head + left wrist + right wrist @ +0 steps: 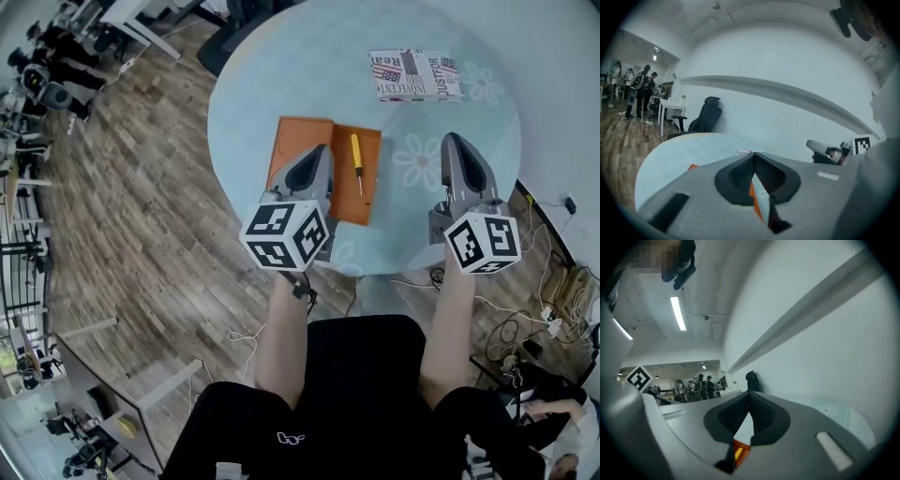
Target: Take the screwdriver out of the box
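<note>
Two grey moulded grippers, left and right, each clenched tip to tip on nothing, at the lower edge of a round pale-blue bench printed with flowers. One flat orange box, opened out, centre frame. One screwdriver, yellow handle and slim shaft, lying in its right half. One rectangular printed book, upper right.

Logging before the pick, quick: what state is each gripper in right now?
Left gripper: closed, holding nothing.
Right gripper: closed, holding nothing.
</note>
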`<state>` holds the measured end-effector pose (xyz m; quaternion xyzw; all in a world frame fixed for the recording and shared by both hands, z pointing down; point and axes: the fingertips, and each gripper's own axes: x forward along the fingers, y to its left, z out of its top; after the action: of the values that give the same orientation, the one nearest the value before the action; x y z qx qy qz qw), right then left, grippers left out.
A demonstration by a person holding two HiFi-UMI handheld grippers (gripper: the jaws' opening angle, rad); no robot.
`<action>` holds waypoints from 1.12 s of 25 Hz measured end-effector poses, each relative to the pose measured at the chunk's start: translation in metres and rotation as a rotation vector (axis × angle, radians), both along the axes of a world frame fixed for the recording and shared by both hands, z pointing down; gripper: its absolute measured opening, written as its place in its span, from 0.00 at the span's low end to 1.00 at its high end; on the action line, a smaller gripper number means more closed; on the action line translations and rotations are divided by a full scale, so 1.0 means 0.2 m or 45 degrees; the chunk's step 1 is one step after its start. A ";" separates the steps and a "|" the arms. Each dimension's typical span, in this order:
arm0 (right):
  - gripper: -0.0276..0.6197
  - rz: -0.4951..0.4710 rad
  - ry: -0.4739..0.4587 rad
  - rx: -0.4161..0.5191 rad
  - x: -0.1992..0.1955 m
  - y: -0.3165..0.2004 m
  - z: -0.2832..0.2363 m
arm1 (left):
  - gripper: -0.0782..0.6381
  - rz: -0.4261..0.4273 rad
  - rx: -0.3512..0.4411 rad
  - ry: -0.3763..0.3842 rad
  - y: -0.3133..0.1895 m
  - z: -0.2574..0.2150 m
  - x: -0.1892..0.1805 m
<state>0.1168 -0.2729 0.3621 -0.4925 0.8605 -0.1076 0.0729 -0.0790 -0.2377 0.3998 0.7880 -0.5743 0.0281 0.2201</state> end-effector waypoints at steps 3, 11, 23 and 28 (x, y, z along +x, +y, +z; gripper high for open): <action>0.06 0.022 0.074 0.045 0.04 -0.15 -0.02 | 0.11 -0.003 -0.023 -0.023 -0.07 0.01 0.02; 0.06 -0.100 0.052 0.099 -0.15 -0.25 -0.09 | 0.12 -0.038 -0.049 -0.125 -0.16 -0.01 -0.05; 0.06 0.042 0.079 0.104 0.11 -0.34 -0.07 | 0.14 0.139 -0.394 -0.203 -0.22 0.54 0.17; 0.06 0.045 0.073 0.071 0.15 -0.36 0.00 | 0.22 0.132 -0.600 -0.292 -0.24 0.79 0.20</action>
<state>0.1469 -0.3446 0.3614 -0.5082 0.8562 -0.0681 0.0637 -0.0399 -0.2861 0.5570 0.7351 -0.5319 0.2613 0.3292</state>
